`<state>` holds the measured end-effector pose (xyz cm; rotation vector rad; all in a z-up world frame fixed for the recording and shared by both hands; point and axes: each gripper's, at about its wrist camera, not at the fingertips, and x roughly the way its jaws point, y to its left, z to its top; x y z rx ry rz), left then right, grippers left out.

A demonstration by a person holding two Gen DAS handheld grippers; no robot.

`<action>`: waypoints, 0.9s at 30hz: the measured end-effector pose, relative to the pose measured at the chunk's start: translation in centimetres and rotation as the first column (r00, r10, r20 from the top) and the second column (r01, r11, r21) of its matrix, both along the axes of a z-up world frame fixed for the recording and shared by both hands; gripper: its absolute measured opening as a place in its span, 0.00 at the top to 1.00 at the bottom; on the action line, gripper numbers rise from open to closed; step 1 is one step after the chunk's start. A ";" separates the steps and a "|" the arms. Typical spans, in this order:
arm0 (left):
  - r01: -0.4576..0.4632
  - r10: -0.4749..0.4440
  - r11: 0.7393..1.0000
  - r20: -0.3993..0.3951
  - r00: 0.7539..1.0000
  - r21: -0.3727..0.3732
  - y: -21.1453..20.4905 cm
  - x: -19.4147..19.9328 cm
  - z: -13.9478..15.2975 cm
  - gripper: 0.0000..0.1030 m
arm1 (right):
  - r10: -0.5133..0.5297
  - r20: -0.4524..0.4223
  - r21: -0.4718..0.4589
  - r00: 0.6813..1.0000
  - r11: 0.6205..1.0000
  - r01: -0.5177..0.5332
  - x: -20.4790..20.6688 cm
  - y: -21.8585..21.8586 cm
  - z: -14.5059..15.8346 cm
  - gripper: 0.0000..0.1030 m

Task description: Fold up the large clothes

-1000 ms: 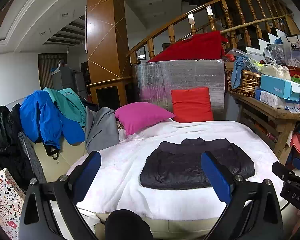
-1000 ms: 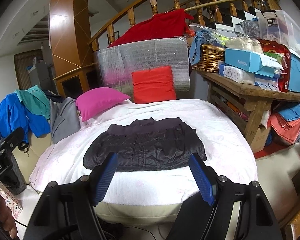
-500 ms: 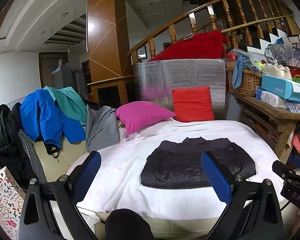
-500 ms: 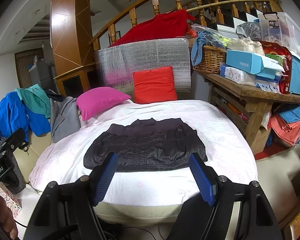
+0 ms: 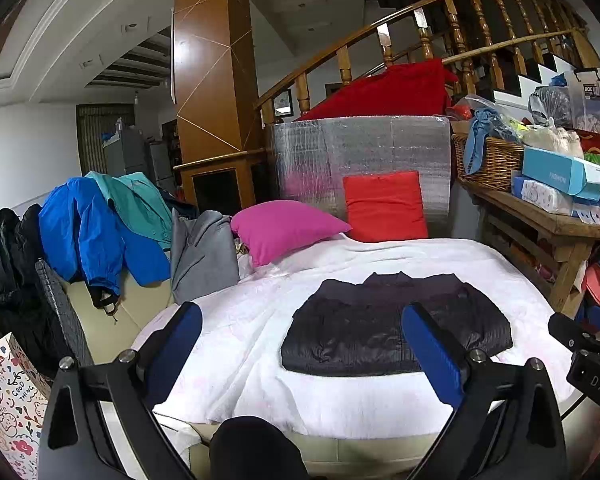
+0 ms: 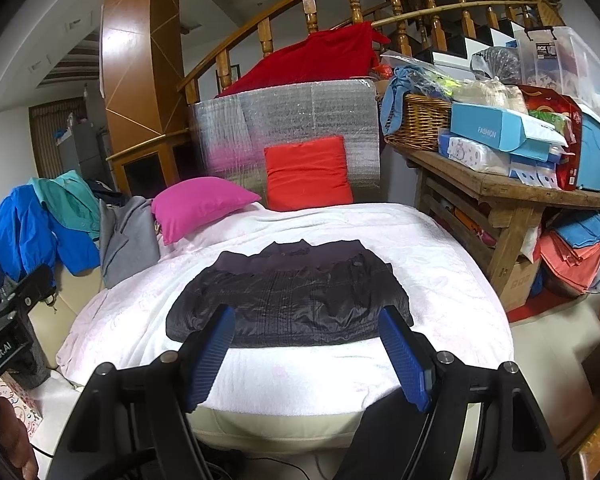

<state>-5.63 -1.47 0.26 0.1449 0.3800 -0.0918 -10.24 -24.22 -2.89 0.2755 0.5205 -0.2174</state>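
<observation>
A dark padded jacket [image 5: 396, 328] [image 6: 292, 296] lies flat on the white-covered bed [image 5: 236, 344] [image 6: 452, 280], sleeves tucked in, collar toward the pillows. My left gripper [image 5: 300, 320] hangs open in front of the bed's near edge, its blue pads [image 5: 176, 344] wide apart and empty. My right gripper [image 6: 306, 316] is open too, short of the jacket's near hem, with nothing between its blue pads [image 6: 404, 356]. Neither gripper touches the jacket.
A pink pillow [image 5: 284, 228] and a red cushion [image 5: 384, 206] sit at the bed's far end. Blue, teal and grey clothes [image 5: 100, 232] drape a sofa at left. A cluttered wooden table [image 6: 500, 184] stands right of the bed. A printed paper bag [image 5: 8, 400] is at lower left.
</observation>
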 end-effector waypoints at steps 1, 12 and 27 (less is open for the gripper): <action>0.001 -0.001 1.000 0.000 1.000 -0.001 0.0 0.0 0.0 0.03 | -0.001 0.002 0.002 1.000 1.000 0.001 0.0 0.0 0.0 0.25; 0.003 -0.003 1.000 0.003 1.000 0.006 -0.3 0.0 -0.1 0.03 | -0.007 0.007 -0.001 1.000 1.000 0.007 -0.1 0.1 0.1 0.25; -0.003 0.003 1.000 0.003 1.000 0.005 -0.4 0.7 -0.2 0.03 | -0.019 0.001 -0.012 1.000 1.000 0.019 1.3 0.1 0.4 0.25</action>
